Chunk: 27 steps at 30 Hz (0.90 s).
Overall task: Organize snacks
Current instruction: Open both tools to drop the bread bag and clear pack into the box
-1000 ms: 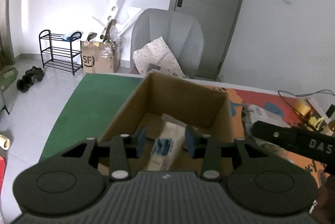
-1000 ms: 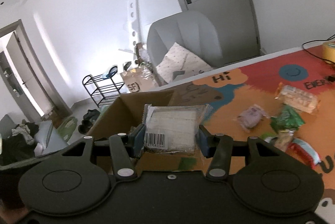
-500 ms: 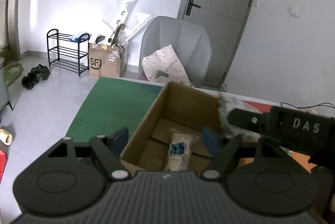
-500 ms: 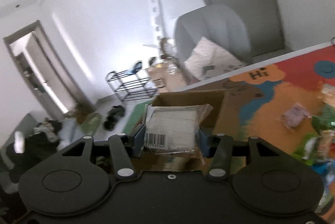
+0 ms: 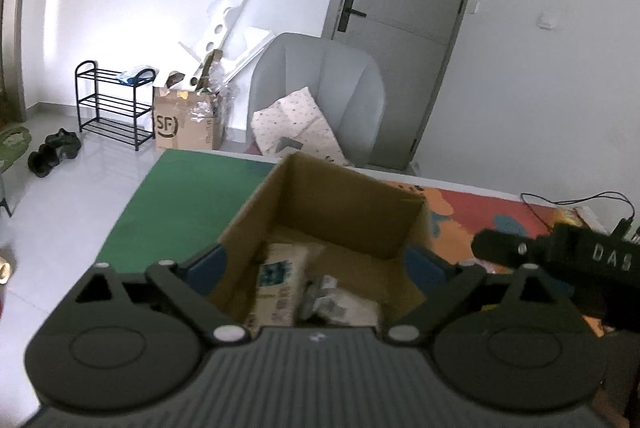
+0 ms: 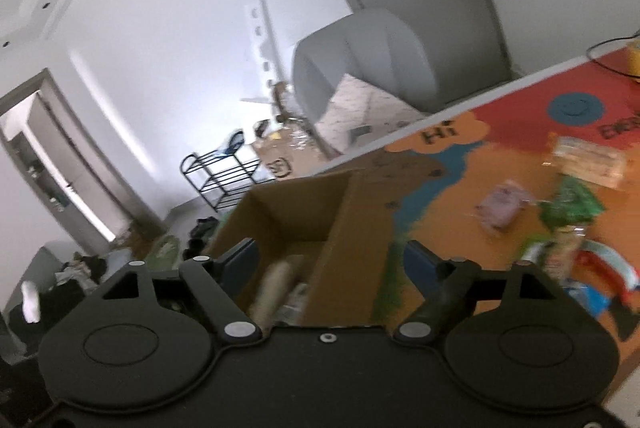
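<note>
An open cardboard box (image 5: 344, 204) (image 6: 352, 212) stands on the table. Two pale snack packets lie on its floor: a white and blue one (image 5: 280, 276) and a clear-wrapped one (image 5: 344, 304). My left gripper (image 5: 316, 264) hangs over the box's near edge, its jaws opening wide with nothing gripped between them. My right gripper (image 6: 332, 260) is over the box's right wall, jaws opening and holding nothing; it also shows as a black bar (image 5: 560, 260) in the left wrist view. More snack packets (image 6: 572, 204) lie on the colourful mat to the right.
A grey armchair (image 5: 320, 100) with a cushion stands behind the table. Beside it on the floor are an SF carton (image 5: 184, 120) and a black shoe rack (image 5: 108, 100). A green mat (image 5: 188, 204) covers the table's left part. A cable (image 5: 576, 200) runs at the far right.
Both grippers opened. The left let go of the white and blue packet, which now lies in the box. The right released its clear-wrapped packet into the box and swung right.
</note>
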{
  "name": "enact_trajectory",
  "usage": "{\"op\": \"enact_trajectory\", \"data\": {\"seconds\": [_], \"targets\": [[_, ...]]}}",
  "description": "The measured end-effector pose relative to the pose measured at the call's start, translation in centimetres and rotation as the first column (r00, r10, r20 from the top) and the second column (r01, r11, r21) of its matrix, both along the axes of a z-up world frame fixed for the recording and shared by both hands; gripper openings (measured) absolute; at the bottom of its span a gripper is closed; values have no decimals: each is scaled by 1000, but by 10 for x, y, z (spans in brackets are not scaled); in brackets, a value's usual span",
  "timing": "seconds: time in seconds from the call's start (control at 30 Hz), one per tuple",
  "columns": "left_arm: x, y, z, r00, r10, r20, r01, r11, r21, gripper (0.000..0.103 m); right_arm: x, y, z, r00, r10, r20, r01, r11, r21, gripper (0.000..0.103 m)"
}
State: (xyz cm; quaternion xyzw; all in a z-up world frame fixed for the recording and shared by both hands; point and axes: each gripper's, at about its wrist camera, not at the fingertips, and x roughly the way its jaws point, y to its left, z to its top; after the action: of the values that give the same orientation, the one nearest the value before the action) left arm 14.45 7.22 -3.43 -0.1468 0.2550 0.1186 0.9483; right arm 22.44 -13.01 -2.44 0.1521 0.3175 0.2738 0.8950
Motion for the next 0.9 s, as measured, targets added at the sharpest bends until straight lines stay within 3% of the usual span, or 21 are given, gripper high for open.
{"op": "enact_trajectory", "data": {"seconds": [0.37, 0.9], "targets": [[13, -32, -3, 998, -66, -4, 66, 998, -21, 97, -6, -39, -6, 996, -87, 12, 88, 992, -90, 92], [23, -83, -13, 978, -207, -37, 206, 978, -22, 97, -18, -96, -18, 978, -207, 10, 206, 970, -132, 95]]}}
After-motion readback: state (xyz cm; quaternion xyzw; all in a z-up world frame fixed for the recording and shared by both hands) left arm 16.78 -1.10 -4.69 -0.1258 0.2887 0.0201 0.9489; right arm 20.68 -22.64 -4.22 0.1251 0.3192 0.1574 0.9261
